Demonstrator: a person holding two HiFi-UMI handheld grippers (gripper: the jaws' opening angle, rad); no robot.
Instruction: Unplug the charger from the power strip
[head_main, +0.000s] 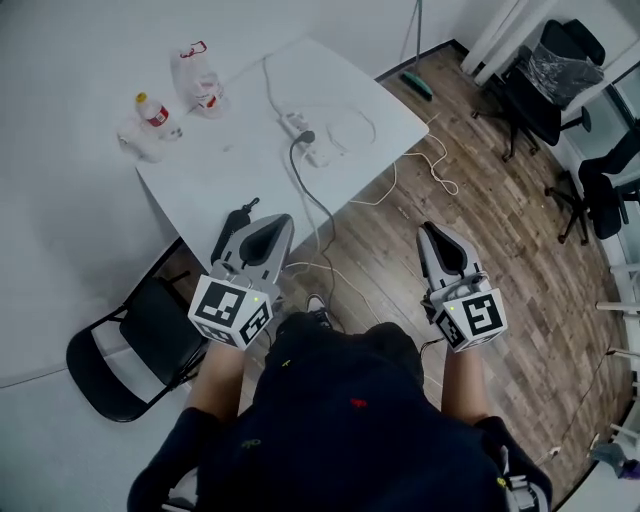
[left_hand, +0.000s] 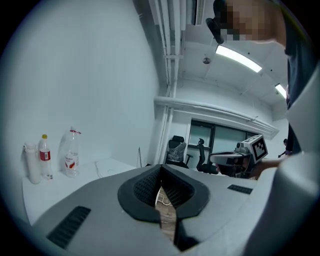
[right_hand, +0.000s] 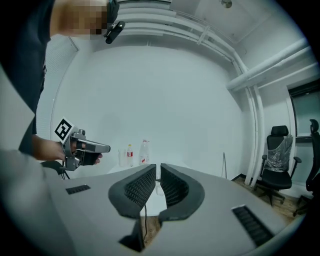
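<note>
On the white table (head_main: 235, 165) lies a white power strip (head_main: 296, 126), towards its right side. A dark plug (head_main: 306, 137) sits in it, and its grey cable (head_main: 312, 200) runs off the table's near edge to the floor. Both grippers hover short of the table, well apart from the strip. My left gripper (head_main: 275, 222) is over the table's near corner, jaws together and empty (left_hand: 161, 170). My right gripper (head_main: 432, 230) hangs over the wooden floor, also shut and empty (right_hand: 157, 167). Each gripper shows in the other's view: the right gripper (left_hand: 247, 152), the left gripper (right_hand: 80, 147).
Two bottles (head_main: 153, 112) (head_main: 198, 75) stand at the table's far left corner. Loose white cables (head_main: 350, 125) curl beside the strip and trail onto the floor. A black chair (head_main: 130, 350) stands left of me; office chairs (head_main: 545, 70) stand at the far right.
</note>
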